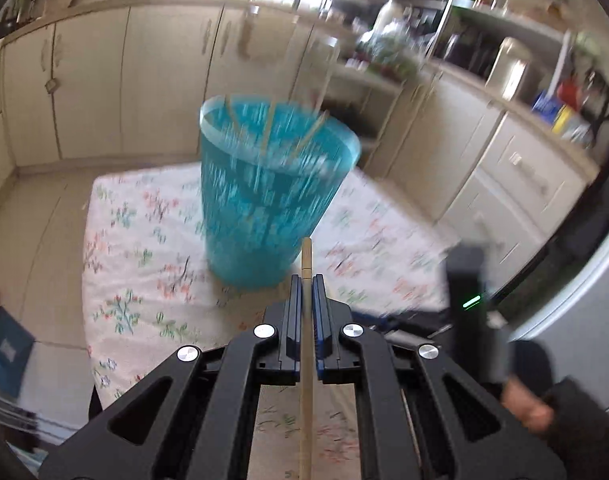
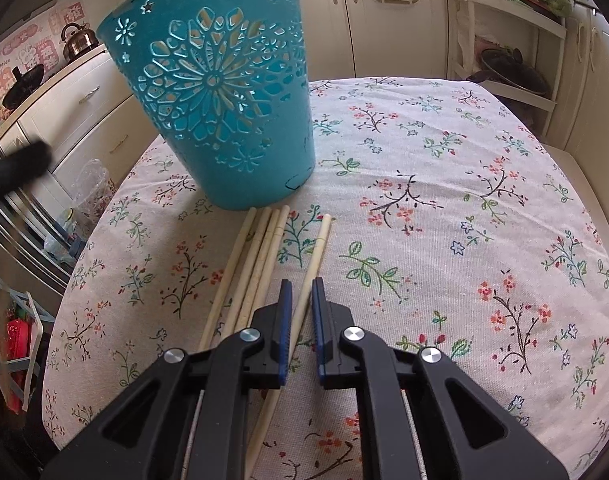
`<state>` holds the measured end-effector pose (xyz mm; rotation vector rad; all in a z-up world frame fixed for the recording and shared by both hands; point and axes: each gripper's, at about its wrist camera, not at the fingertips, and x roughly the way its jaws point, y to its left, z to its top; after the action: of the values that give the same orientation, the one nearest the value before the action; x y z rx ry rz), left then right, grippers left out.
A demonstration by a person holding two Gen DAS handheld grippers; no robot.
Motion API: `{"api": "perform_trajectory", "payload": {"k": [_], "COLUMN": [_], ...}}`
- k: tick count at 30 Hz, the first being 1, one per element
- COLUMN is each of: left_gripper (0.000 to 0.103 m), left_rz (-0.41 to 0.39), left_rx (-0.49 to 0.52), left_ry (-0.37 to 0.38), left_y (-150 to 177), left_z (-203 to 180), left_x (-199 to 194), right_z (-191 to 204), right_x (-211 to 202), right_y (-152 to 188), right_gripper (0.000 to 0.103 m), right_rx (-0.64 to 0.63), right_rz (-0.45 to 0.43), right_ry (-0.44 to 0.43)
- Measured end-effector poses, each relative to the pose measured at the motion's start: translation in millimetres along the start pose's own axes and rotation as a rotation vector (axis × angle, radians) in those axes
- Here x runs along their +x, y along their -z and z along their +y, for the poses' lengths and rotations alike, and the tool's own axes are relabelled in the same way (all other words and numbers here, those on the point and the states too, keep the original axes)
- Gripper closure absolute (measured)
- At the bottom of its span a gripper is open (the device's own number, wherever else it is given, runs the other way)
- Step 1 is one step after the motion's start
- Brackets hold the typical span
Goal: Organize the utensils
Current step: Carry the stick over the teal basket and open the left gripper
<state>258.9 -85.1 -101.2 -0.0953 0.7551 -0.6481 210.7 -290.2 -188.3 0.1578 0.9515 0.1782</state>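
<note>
In the left view the left gripper (image 1: 306, 280) pinches a chopstick (image 1: 306, 256) before the bin (image 1: 272, 200) and could tip it, while in the right view the right gripper (image 2: 301, 284) clamps a lone chopstick (image 2: 312, 264) near the bundle (image 2: 252, 264) and might scatter it.

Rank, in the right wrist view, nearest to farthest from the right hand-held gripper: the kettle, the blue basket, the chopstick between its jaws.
1. Chopstick, between the jaws of the right hand-held gripper.
2. Blue basket, ahead, slightly left, on the cloth.
3. Kettle, far left, on the counter.
</note>
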Motion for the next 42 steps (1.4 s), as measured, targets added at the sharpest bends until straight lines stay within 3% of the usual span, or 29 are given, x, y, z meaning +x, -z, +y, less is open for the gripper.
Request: {"api": "perform_trajectory", "payload": {"k": [8,13,21,27,33,42], "left_gripper": [0.098,0.098,0.098,0.098,0.098,0.098], "left_rz": [-0.22,-0.348,-0.534,-0.562,-0.575,-0.517], "left_rx": [-0.005,-0.017,-0.117,-0.161,-0.199,-0.172], "left_ry": [0.081,0.039,-0.041,-0.076,-0.095,-0.131], "left_y": [-63.6,-108.0,-167.0,-181.2,-173.6,-156.1], "left_z": [-20.6,-25.9,-6.2,9.0,23.7,31.0], "left_x": [-57.3,-62.7,-42.0,-9.4,12.0,30.6], "right_z": [-1.3,-0.9,-3.8,-6.5,-8.4,-9.9], "right_x": [-0.2,-0.2,-0.2,-0.1,0.2,0.1], "right_y": [-0.1,0.2,-0.5,-0.9,-0.1,0.3], "right_gripper": [0.093,0.093,0.092,0.092,0.092,0.092], "right_rx": [0.0,0.0,0.005,0.016,0.028,0.034], "right_rz": [0.0,0.0,-0.001,-0.002,-0.003,-0.003], "right_ry": [-0.001,-0.001,-0.013,-0.025,-0.035,-0.044]}}
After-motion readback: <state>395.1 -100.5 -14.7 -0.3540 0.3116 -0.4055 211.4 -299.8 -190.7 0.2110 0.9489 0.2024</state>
